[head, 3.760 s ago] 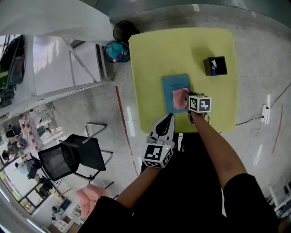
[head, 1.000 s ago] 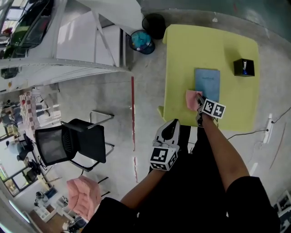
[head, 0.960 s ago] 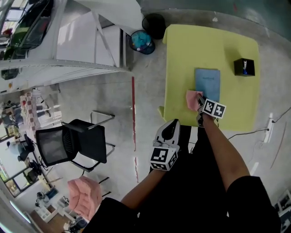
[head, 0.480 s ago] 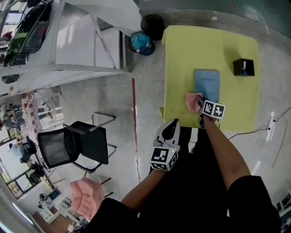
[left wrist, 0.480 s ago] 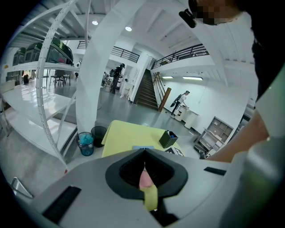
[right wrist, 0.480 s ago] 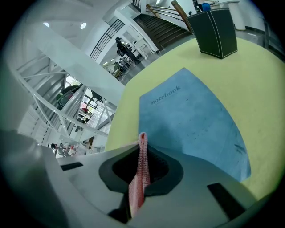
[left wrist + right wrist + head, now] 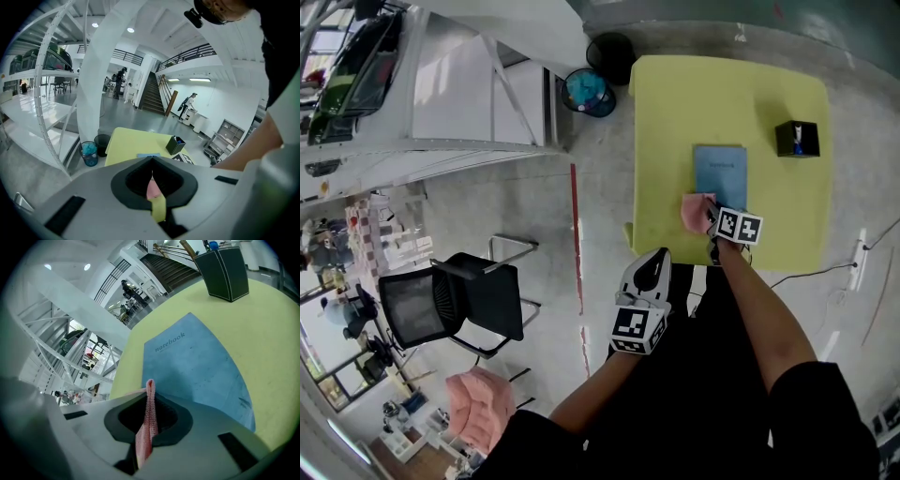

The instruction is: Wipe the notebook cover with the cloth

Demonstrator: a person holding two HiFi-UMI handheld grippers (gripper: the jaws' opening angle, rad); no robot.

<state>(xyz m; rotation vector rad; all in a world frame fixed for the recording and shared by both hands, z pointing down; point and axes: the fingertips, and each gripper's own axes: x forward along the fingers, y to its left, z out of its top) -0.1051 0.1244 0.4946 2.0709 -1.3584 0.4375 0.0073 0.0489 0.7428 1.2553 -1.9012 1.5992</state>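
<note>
i have the right tool [image 7: 709, 223] clamped on the pink cloth [image 7: 694, 211]; in the right gripper view a fold of it stands up between the jaws. the cloth sits at the near left corner of the blue notebook [image 7: 720, 173], partly over the yellow tabletop [image 7: 675, 112], and i cannot tell whether it presses on the cover or only hangs just beside it. the notebook lies flat and closed in the middle of the tabletop, its cover running away from my tool, with a black box [image 7: 794, 139] well apart to the right. the left tool [image 7: 654, 255] hangs off the near edge of the tabletop, jaws drawn together on nothing. by my reading the cloth is in hand and at the cover's near end, so most of the cover ahead remains to be swept; a few faint dark marks show near its near right edge.
</note>
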